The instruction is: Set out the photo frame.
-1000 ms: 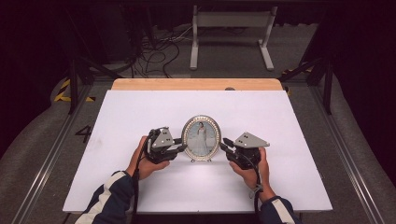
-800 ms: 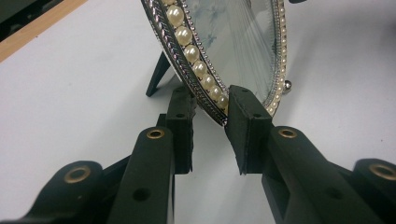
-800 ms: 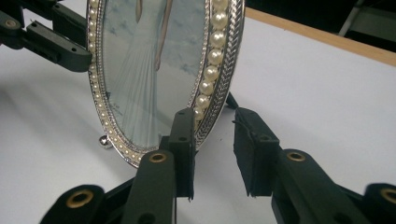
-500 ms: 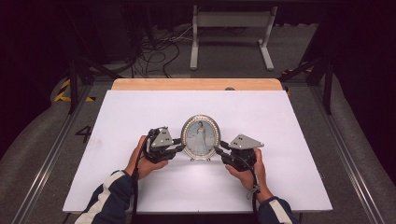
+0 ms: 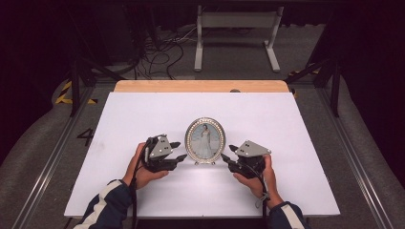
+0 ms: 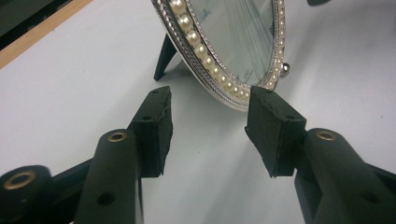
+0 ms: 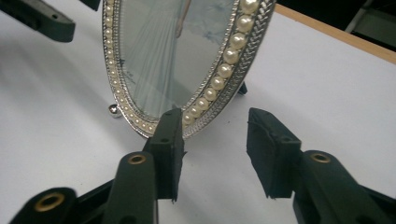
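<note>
Oval pearl-rimmed photo frame (image 5: 205, 141) upright mid-table, grippers let go on both sides.

Frame stands on white table (image 5: 286, 119) on its own back strut (image 6: 163, 56) + small ball foot (image 6: 285, 69), pic of a figure in a long gown facing the person. Left gripper (image 5: 178, 150) just beside frame's left edge, right gripper (image 5: 227, 154) just beside its right edge. Both have just been opening: jaws spread, pads off the rim, nothing clamped. In left gripper view the rim sits just past the pads (image 6: 273, 126), w/ bare table between them; same in right gripper view. Wooden strip (image 5: 200, 86) along table's far edge, cables on floor (image 5: 162, 52) behind.
</note>
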A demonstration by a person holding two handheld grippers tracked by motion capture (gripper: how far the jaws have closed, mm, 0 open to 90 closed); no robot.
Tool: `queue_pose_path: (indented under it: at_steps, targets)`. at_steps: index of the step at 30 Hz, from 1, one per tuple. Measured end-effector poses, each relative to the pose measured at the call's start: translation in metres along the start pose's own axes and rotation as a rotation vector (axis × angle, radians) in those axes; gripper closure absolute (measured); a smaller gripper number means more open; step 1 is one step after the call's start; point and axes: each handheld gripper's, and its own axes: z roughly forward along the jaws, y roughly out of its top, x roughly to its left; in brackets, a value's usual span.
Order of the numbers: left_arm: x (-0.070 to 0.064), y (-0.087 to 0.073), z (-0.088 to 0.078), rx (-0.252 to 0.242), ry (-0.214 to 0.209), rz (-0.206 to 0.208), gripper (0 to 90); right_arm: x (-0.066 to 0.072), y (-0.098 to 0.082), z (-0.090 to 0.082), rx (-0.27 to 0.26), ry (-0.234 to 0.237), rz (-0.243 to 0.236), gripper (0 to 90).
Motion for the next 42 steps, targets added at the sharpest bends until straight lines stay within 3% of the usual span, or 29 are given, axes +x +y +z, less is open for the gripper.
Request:
queue_pose_path:
  at_steps: [7,13,21,42]
  targets:
    - [-0.006,-0.003,-0.006,-0.002,0.024,0.013,39.4,-0.004,0.000,-0.005,0.008,-0.023,-0.002,47.1]
    - [-0.011,-0.008,-0.014,-0.018,0.044,0.033,39.3,-0.006,-0.003,-0.015,0.014,-0.043,-0.027,44.8]
    - [-0.010,-0.015,-0.021,-0.015,0.070,0.012,33.9,-0.012,-0.009,-0.024,0.019,-0.062,-0.027,40.5]
    - [-0.004,-0.035,-0.038,0.004,0.089,-0.021,23.2,-0.022,-0.026,-0.037,0.045,-0.122,-0.030,31.0]
